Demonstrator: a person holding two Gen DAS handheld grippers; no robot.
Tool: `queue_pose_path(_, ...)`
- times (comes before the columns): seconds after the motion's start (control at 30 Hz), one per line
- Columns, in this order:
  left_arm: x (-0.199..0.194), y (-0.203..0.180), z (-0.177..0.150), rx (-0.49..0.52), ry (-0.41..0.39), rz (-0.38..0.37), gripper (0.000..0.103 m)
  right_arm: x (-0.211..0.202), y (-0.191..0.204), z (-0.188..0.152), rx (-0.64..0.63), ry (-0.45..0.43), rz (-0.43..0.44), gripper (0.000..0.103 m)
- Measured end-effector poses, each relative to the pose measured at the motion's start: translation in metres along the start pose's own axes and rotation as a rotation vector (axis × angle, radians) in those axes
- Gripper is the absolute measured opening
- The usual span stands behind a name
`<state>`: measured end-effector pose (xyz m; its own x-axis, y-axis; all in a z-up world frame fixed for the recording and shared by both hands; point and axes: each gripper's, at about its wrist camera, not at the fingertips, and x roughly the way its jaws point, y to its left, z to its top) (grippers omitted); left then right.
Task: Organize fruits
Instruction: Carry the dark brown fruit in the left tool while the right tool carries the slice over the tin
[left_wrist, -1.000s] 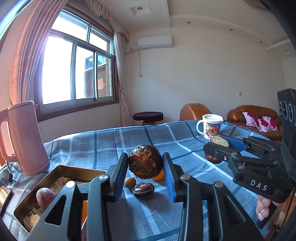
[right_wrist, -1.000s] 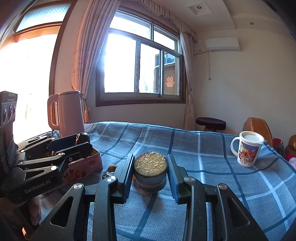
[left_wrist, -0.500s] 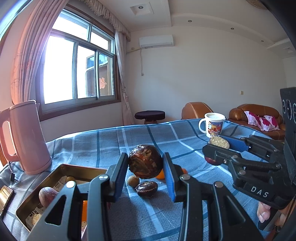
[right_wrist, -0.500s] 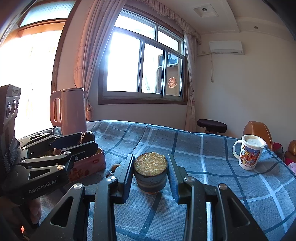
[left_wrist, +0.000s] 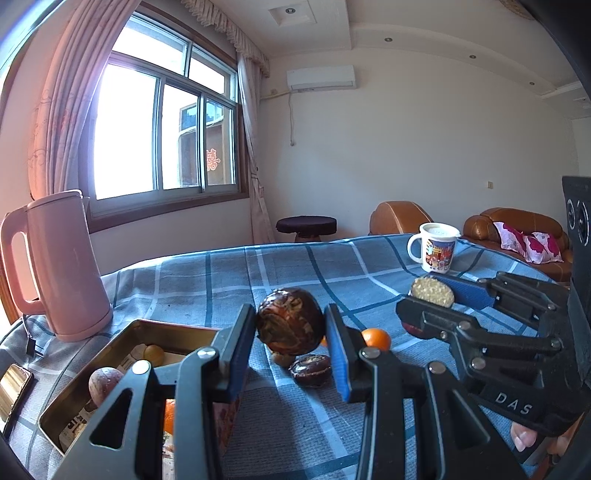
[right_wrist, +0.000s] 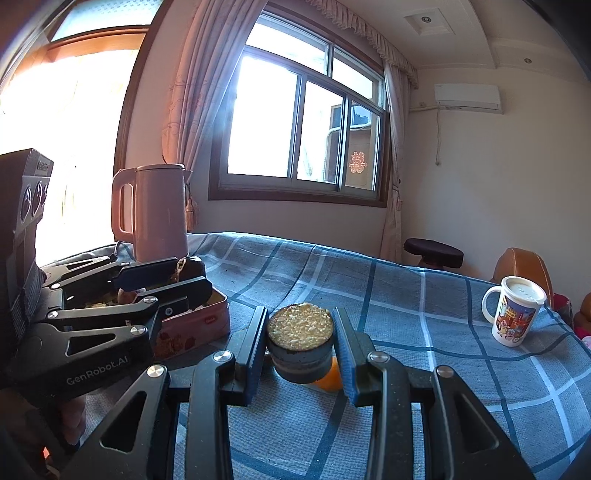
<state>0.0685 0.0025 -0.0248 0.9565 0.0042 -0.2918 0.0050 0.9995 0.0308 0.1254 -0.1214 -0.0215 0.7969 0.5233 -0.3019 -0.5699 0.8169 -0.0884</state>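
My left gripper (left_wrist: 291, 332) is shut on a dark wrinkled passion fruit (left_wrist: 290, 325), held above the cloth just right of the open tin box (left_wrist: 110, 354). The box holds a brownish fruit (left_wrist: 104, 382), a small yellow fruit (left_wrist: 153, 353) and an orange piece. On the cloth lie another dark wrinkled fruit (left_wrist: 309, 369) and a small orange (left_wrist: 376, 338). My right gripper (right_wrist: 300, 332) is shut on a cut passion fruit half (right_wrist: 299, 341), cut face up; it also shows in the left wrist view (left_wrist: 432, 291). An orange (right_wrist: 328, 376) lies below it.
A pink kettle (left_wrist: 59, 266) stands behind the tin box at the left. A printed mug (left_wrist: 436, 247) stands at the far right of the blue checked tablecloth (left_wrist: 258, 280). A phone (left_wrist: 13, 384) lies at the left edge.
Both grippers keep their fruits. The left gripper has shifted slightly, so the tin box and loose fruits sit a little more to the right in view. The right gripper has drifted a bit too.
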Motion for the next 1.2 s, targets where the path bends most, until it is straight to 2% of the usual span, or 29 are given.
queue_pose_path(1.2, -0.013, 0.093, -0.013, -0.115, 0.087, 0.130, 0.039, 0.049, 0.090, 0.026, -0.162, 0.074, 0.168, 0.037)
